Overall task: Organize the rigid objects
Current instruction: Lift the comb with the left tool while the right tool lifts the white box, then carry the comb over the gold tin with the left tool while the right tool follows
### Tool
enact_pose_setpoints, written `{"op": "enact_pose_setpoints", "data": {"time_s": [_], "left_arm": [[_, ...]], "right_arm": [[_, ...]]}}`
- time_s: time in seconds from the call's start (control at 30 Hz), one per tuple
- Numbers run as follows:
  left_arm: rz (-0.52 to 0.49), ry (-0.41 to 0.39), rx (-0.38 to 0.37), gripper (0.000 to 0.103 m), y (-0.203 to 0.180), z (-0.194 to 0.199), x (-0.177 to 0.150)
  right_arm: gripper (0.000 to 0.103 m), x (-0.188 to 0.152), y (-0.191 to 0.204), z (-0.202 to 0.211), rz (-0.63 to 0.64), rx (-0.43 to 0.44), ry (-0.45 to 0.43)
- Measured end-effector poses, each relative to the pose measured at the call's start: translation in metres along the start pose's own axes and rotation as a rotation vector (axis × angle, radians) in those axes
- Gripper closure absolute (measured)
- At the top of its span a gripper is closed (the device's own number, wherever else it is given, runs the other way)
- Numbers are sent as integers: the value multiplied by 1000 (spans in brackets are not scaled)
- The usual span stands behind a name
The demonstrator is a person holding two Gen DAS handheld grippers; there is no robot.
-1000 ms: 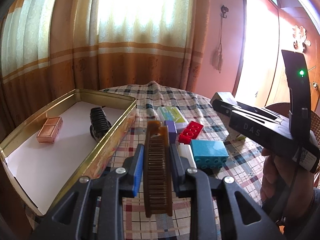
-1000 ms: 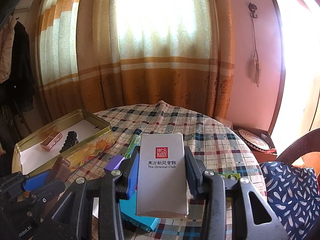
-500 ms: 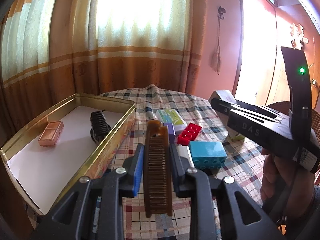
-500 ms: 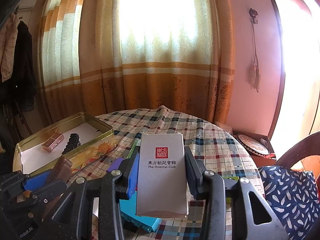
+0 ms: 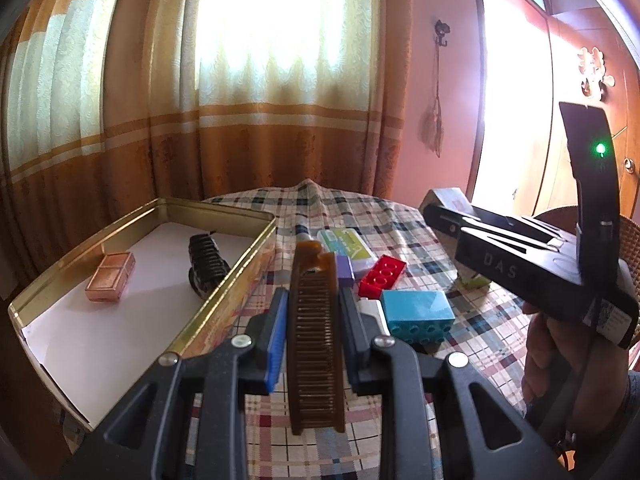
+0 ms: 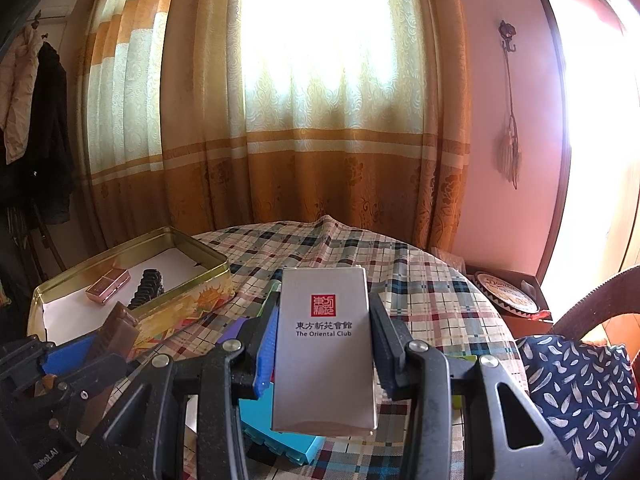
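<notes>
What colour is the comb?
Brown, a see-through amber; the comb shows best in the left wrist view.

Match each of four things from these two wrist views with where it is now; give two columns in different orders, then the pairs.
Things:
1. brown plastic comb
2. grey rectangular box printed "The Oriental Club"
3. copper-coloured rectangular case
4. red toy building brick

Places:
A. lying inside the gold metal tin
B. on the checked tablecloth, outside the tin
C. between the left gripper fingers
D. between the right gripper fingers

Pairs: 1-C, 2-D, 3-A, 4-B
</notes>
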State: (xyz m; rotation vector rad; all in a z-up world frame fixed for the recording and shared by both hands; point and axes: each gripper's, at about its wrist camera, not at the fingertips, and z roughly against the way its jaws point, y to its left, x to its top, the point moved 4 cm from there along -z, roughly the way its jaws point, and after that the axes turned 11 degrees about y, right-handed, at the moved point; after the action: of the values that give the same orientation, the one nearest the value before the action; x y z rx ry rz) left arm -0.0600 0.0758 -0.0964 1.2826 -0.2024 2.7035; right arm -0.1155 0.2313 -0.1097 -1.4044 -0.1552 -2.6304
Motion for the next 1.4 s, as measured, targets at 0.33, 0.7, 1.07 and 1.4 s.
{"op": "enact_pose_setpoints", "data": {"time_s": [0.33, 0.7, 1.07, 1.4], "left_arm": [[13, -56, 58, 80, 16, 10, 10], [53, -77, 100, 80, 34, 8, 14], [63, -101, 137, 80, 45, 8, 17], [61, -127, 138, 80, 48, 10, 19]], "right_arm": [[59, 1, 3, 2, 7, -2, -6], [59, 1, 6, 5, 24, 0, -27], [59, 1, 9, 10, 26, 7, -47], [59, 1, 18, 10, 18, 39, -48]]}}
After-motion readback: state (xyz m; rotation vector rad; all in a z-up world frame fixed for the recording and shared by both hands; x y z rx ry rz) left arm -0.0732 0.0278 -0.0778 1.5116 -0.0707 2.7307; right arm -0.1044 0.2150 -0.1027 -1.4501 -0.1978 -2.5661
